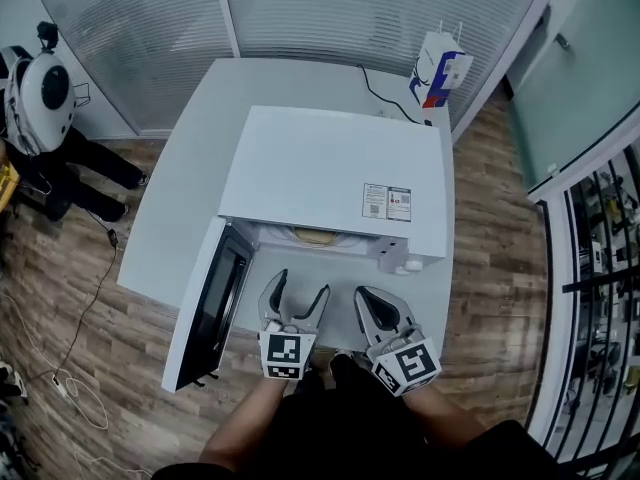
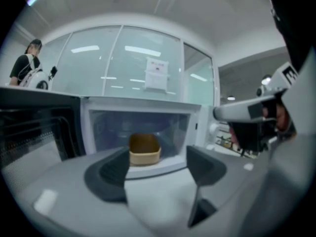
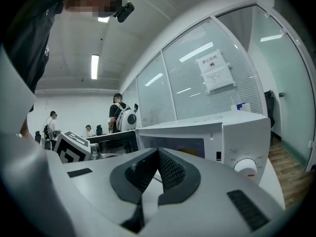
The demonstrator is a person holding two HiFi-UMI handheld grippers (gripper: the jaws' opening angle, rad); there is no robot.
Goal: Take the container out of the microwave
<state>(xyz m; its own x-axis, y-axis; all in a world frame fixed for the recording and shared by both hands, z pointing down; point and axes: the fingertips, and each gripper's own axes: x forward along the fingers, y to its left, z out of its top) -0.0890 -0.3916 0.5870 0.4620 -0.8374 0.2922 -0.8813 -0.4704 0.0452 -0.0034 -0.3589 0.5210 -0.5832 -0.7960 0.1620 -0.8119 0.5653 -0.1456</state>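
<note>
Table (image 1: 190, 198), container (image 2: 144, 150) in microwave (image 1: 330, 178), beyond left tongs (image 2: 157, 157)

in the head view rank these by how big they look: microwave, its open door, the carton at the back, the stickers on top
1. microwave
2. open door
3. carton
4. stickers
The carton stands farther from the camera, so it may really be bigger than it looks.

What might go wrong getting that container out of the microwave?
The left gripper, jaws apart, is lined up with the container but not yet on it; a pinch on one wall might tip it. The open door stands close on its left and could get knocked.
</note>
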